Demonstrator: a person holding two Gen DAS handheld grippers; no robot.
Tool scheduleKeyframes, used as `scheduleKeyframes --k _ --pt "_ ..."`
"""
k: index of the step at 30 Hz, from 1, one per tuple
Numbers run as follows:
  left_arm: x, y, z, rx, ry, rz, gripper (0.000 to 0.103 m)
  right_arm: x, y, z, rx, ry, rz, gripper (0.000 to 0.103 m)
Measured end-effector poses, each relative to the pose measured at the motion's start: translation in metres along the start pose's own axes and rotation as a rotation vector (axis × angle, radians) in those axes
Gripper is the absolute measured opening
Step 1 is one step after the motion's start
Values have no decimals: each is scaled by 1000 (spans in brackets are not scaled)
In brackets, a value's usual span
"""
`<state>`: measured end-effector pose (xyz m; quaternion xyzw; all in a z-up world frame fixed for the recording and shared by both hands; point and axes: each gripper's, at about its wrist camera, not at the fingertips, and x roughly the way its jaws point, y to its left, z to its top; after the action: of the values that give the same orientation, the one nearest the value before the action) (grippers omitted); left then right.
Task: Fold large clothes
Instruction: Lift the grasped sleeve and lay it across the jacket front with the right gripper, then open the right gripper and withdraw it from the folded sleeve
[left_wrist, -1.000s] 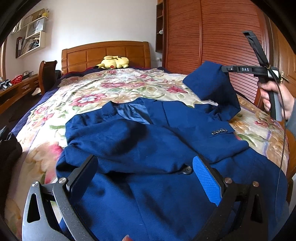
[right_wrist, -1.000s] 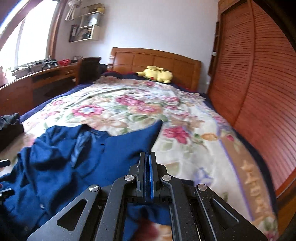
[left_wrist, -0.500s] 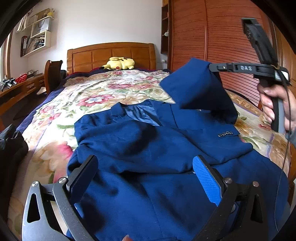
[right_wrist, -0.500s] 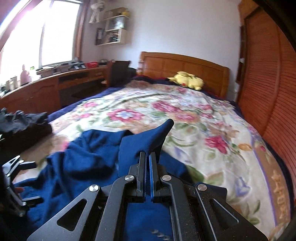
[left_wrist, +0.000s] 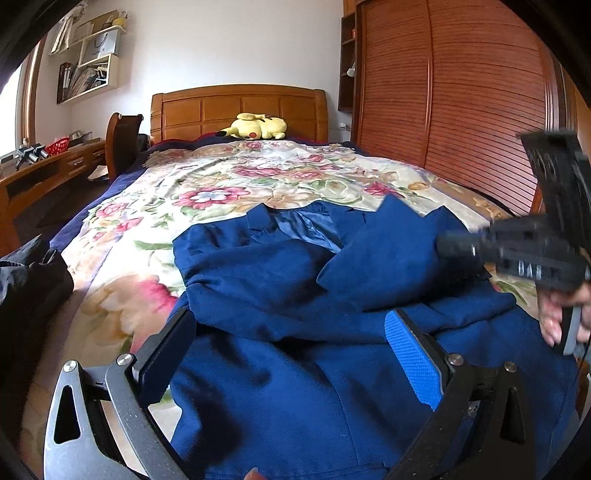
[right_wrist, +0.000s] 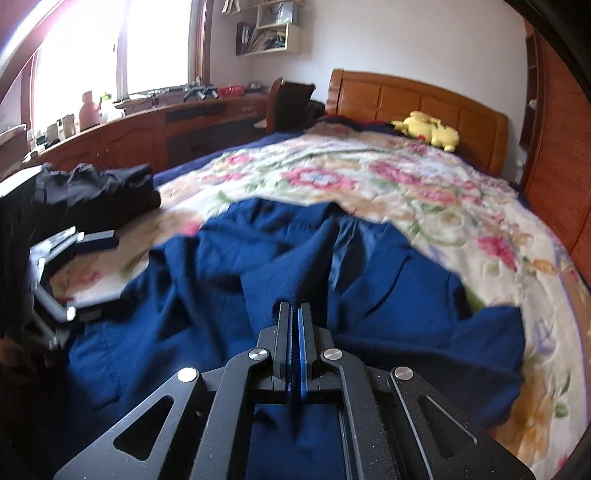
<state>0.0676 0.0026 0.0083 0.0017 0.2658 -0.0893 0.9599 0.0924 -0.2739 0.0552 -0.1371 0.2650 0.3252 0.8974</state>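
A dark blue suit jacket (left_wrist: 280, 295) lies face up on the flowered bedspread, collar toward the headboard. My right gripper (right_wrist: 294, 310) is shut on the jacket's sleeve (right_wrist: 310, 258), which lies folded across the chest. In the left wrist view that gripper (left_wrist: 443, 245) shows blurred at the right, held by a hand (left_wrist: 554, 314), with the sleeve (left_wrist: 391, 258) draped over the jacket's front. My left gripper (left_wrist: 288, 347) stands open low over the jacket's lower half, nothing between its fingers.
The bed (left_wrist: 207, 192) with a wooden headboard (left_wrist: 236, 107) carries a yellow plush toy (left_wrist: 256, 127). Dark clothing (right_wrist: 96, 192) sits piled at the bed's left edge. A wooden wardrobe (left_wrist: 461, 92) runs along the right, a desk (right_wrist: 147, 125) and chair (right_wrist: 288, 99) along the left.
The right gripper has carried the sleeve down and inward from raised above the bed to lying across the jacket's chest. The left gripper has stayed open over the hem.
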Motion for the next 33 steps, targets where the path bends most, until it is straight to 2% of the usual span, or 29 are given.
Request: scheduleKeyframes --k 6,11,17,23,27,30,33 --pt "2 -3 -1 18 2 9 102 5 17 -16 -4 74 2 2" --pt "3 -5 -3 24 5 16 102 5 23 -22 9 101 -13 2" --pt "4 -3 -3 22 7 21 102 4 35 -23 7 116 -36 10" --pt "4 -4 -5 25 10 22 102 -11 39 -33 18 122 -56 30" --pt "4 -5 -5 26 11 23 102 -32 37 -40 32 68 -107 49" --pt "4 -5 -5 27 11 23 102 -45 32 -46 57 42 -128 53" --pt "4 -5 -5 32 12 23 102 -50 22 -49 67 35 -207 58"
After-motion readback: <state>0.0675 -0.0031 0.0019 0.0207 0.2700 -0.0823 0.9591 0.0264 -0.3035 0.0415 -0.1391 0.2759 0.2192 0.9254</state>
